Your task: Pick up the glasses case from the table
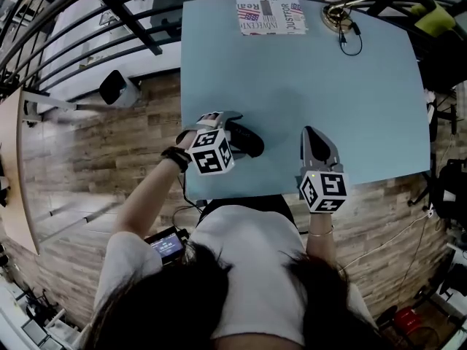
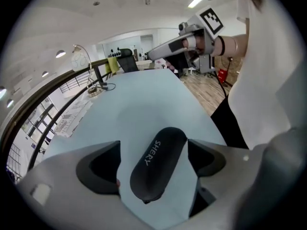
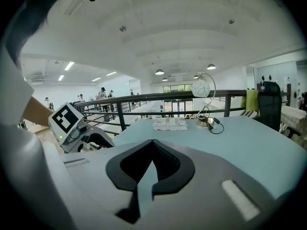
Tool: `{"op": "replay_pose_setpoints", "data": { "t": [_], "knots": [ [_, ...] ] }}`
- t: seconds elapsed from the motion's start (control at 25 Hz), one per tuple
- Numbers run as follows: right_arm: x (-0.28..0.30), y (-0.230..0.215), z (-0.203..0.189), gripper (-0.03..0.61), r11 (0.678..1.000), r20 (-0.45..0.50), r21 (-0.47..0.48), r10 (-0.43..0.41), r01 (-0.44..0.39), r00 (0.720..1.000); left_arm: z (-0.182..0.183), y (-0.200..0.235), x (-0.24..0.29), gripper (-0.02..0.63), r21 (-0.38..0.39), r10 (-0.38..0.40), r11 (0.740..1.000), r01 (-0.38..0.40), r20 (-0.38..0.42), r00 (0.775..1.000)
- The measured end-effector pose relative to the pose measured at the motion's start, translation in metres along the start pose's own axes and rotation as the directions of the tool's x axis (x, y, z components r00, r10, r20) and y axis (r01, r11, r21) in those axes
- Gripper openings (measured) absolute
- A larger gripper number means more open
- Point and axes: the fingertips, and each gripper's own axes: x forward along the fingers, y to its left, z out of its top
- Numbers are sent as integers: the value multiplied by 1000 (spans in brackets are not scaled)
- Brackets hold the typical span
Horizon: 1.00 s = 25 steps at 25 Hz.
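The glasses case [image 2: 160, 157] lies flat on the tabletop [image 1: 306, 71]. My left gripper [image 2: 154, 166] straddles the case, its jaws spread wide on either side, clamping nothing. My right gripper [image 3: 152, 159] is right of the case, apart from it, jaws together and empty.

glasses case [image 2: 158, 164]: black, smooth, matt shell | bench [image 1: 306, 86]: pale blue, smooth, matt top | floor [image 1: 95, 159]: grained wood planks | railing [image 1: 128, 17]: dark metal bars | jaws: grey matt plastic
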Motion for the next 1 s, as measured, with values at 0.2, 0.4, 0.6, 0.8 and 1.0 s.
{"op": "replay_pose_setpoints", "data": {
  "t": [0.2, 0.4, 0.6, 0.8, 1.0],
  "knots": [
    [0, -3, -5, 2, 1000, -11, 9, -15, 15, 1000, -8, -7, 21, 468, 90, -82, 992, 88, -66, 994],
    [-1, -7, -10, 2, 999, -23, 20, -33, 33, 999, -18, -16, 37, 468, 156, -159, 971, 181, -141, 977],
    [1, -7, -12, 2, 999, -28, 27, -42, 43, 999, -25, -21, 49, 468, 191, -213, 950, 248, -187, 959],
    [-2, -10, -17, 2, 998, -37, 35, -60, 61, 998, -30, -21, 61, 466, 213, -241, 934, 288, -223, 945],
    [-10, -18, -20, 2, 995, -40, 47, -90, 92, 995, -34, -22, 71, 466, 254, -256, 912, 323, -265, 930]
  ]
}}
